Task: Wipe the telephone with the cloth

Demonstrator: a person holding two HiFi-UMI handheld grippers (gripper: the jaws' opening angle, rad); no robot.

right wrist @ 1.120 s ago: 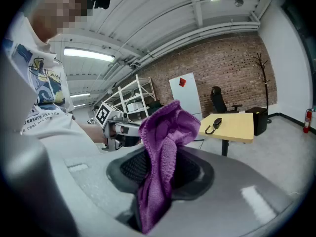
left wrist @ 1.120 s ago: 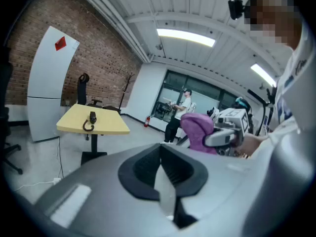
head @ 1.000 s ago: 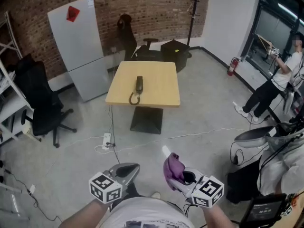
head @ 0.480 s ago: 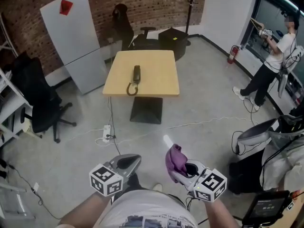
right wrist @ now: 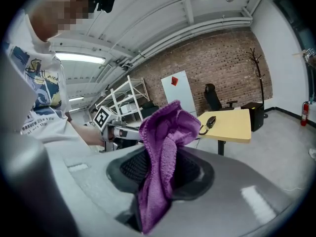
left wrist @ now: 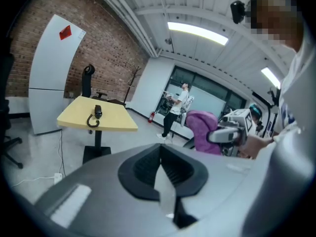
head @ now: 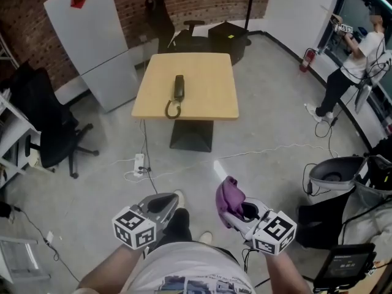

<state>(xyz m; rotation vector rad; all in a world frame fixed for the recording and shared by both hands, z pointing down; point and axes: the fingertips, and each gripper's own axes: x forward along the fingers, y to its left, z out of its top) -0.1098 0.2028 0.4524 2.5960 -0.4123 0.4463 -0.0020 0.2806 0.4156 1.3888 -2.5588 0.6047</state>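
A black telephone handset (head: 178, 87) with a coiled cord lies on a square yellow table (head: 211, 103) some way ahead; it also shows in the left gripper view as a handset (left wrist: 98, 112) and in the right gripper view as a handset (right wrist: 211, 121). My right gripper (head: 228, 208) is shut on a purple cloth (head: 229, 195), which sticks up between its jaws; the cloth (right wrist: 164, 152) fills the jaw gap. My left gripper (head: 172, 199) is shut with nothing in it, its jaws meeting in the left gripper view (left wrist: 161, 169). Both grippers hang over the floor, well short of the table.
A white power strip (head: 139, 163) and cables lie on the concrete floor before the table. A black office chair (head: 46, 124) stands left, a white fridge (head: 92, 38) behind it. A person (head: 349, 72) stands far right. A grey bin (head: 334, 173) sits at right.
The view has advanced toward the table, which now sits a little closer and more central. Both grippers moved forward with it; the cloth stays gripped.
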